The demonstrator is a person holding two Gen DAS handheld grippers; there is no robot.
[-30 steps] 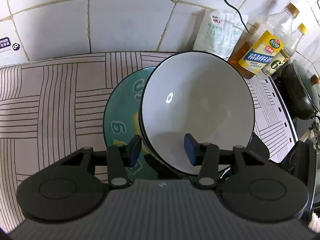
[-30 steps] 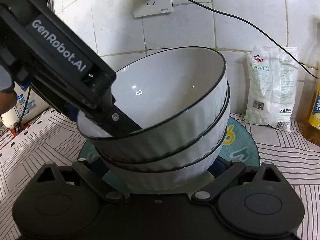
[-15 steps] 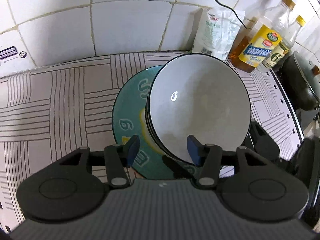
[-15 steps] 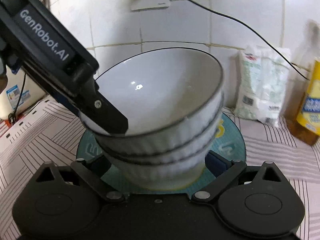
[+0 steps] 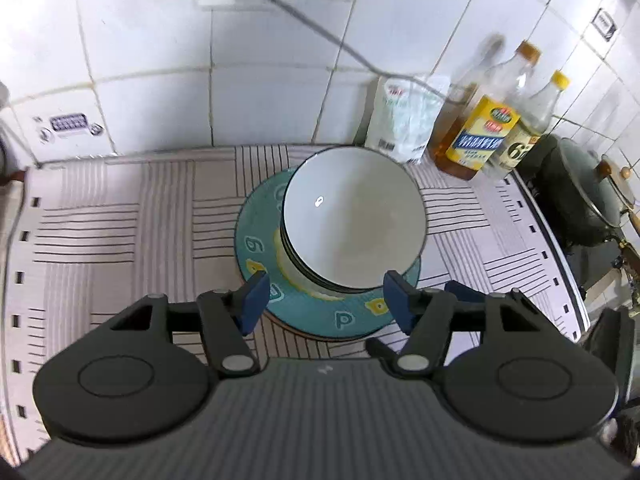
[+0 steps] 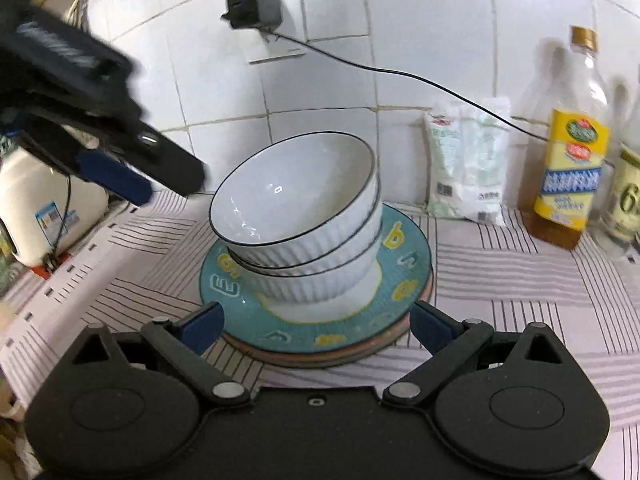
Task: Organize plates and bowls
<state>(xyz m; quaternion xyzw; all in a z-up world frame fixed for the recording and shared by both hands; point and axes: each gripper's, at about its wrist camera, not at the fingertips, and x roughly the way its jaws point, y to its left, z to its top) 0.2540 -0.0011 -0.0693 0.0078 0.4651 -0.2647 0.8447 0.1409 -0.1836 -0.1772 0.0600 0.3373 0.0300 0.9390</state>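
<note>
Three white ribbed bowls with black rims (image 6: 304, 236) are nested and leaning on a teal plate (image 6: 404, 276) that lies on a brownish plate under it. The stack also shows in the left wrist view (image 5: 354, 216), on the teal plate (image 5: 256, 248). My left gripper (image 5: 326, 298) is open and empty, raised above and in front of the stack; it also shows in the right wrist view (image 6: 132, 178) at upper left. My right gripper (image 6: 316, 326) is open and empty, its fingertips on either side of the plate's near rim, apart from it.
A white bag (image 6: 466, 160), an oil bottle (image 6: 570, 160) and another bottle (image 6: 628, 200) stand against the tiled wall. A dark wok (image 5: 584, 196) is at the right. A white appliance (image 6: 36, 208) stands left. A plug and cable (image 6: 256, 10) hang on the wall.
Both grippers have pulled back from the bowl stack. The left gripper let go of the top bowl's rim and rose; the right gripper opened wider and withdrew. The bowls stay on the plate.
</note>
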